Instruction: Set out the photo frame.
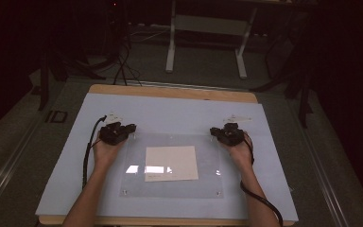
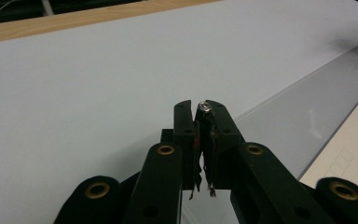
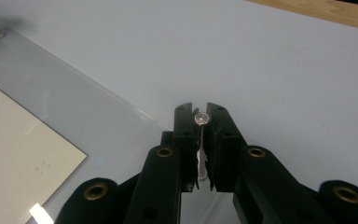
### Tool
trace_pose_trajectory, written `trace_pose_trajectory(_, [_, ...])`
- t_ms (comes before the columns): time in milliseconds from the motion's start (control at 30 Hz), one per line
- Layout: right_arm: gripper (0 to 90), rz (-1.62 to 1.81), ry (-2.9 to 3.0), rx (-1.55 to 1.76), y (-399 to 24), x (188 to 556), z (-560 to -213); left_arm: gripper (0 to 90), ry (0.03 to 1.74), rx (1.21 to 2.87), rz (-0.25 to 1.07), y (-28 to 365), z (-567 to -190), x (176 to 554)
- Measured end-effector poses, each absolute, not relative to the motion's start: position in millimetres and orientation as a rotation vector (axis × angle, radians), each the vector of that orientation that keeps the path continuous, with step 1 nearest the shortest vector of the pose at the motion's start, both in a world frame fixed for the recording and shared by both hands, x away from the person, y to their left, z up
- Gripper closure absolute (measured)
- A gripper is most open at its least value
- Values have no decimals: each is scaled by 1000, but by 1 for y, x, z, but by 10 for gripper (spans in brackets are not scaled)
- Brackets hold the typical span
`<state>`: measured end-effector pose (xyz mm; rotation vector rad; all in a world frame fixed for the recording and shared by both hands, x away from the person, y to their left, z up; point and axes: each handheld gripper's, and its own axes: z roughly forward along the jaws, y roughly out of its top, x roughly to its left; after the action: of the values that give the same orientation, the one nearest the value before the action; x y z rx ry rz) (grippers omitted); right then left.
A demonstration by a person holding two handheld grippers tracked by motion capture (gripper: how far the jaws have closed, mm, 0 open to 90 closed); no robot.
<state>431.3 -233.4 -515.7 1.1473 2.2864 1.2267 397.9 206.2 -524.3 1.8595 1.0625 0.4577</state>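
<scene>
Both grippers clamp corner posts of the clear acrylic sheet (image 1: 172, 163) lying over the paper (image 1: 171, 162) mid-table, left gripper (image 2: 200, 108) and right gripper (image 3: 201, 112) alike; uneven lifting could slip a post (image 3: 201, 118) free.

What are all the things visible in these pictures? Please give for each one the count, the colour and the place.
table: one, light wood, centre of the high view
mat: one, pale blue-white, covering the table top
clear sheet: one, transparent, on the mat, a small post at each corner
paper: one, cream, flat under the clear sheet
corner posts: two gripped, silver, far corners of the sheet
frame with legs: one, white, on the floor beyond the table
left hand-held gripper: one, black, shut on the far left post
right hand-held gripper: one, black, shut on the far right post
</scene>
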Motion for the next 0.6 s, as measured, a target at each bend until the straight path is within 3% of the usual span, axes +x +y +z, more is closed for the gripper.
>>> trace_pose_trajectory(600, [840, 1177, 2384, 1309, -232, 452, -507, 844, 1141, 1814, 310, 212, -525, 415])
